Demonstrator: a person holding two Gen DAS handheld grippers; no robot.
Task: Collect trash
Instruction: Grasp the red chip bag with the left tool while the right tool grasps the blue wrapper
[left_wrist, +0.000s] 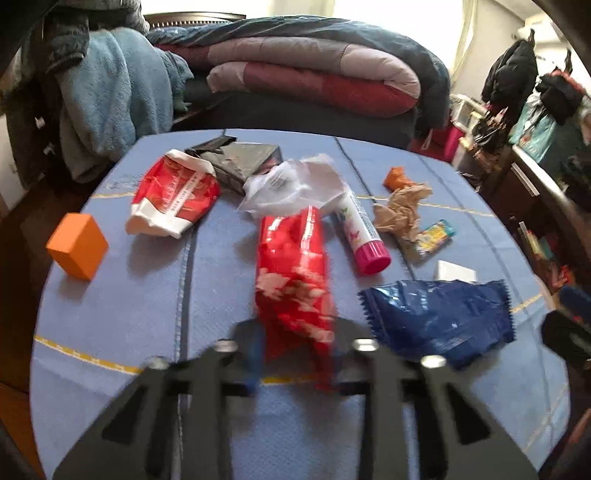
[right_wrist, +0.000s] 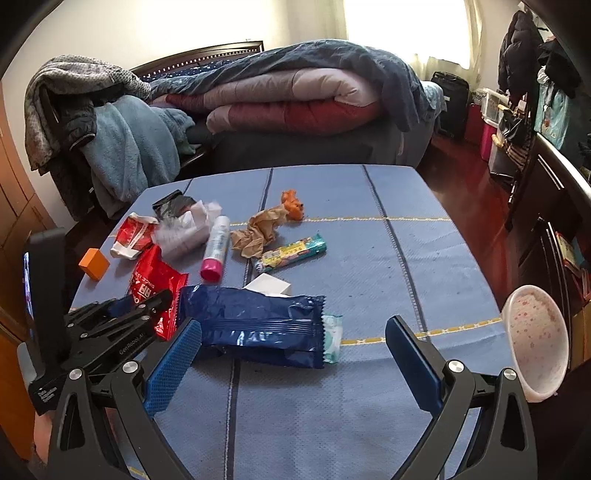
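My left gripper (left_wrist: 295, 354) is shut on a red snack wrapper (left_wrist: 291, 269), pinching its near end; it also shows in the right wrist view (right_wrist: 155, 284), with the left gripper (right_wrist: 162, 299) at the table's left. My right gripper (right_wrist: 293, 339) is open and empty, just in front of a blue wrapper (right_wrist: 255, 325), also in the left wrist view (left_wrist: 439, 317). Further back lie a red-and-white bag (left_wrist: 173, 195), clear plastic (left_wrist: 291, 184), crumpled brown paper (right_wrist: 258, 232), an orange scrap (right_wrist: 293, 205) and a candy wrapper (right_wrist: 291, 253).
A blue-covered table (right_wrist: 369, 258) holds an orange block (right_wrist: 94, 264), a pink-capped tube (right_wrist: 214, 247), a small white box (right_wrist: 267, 286) and a black box (left_wrist: 243, 158). A pink-speckled bin (right_wrist: 535, 339) stands at the table's right edge. A bed (right_wrist: 295, 103) is behind.
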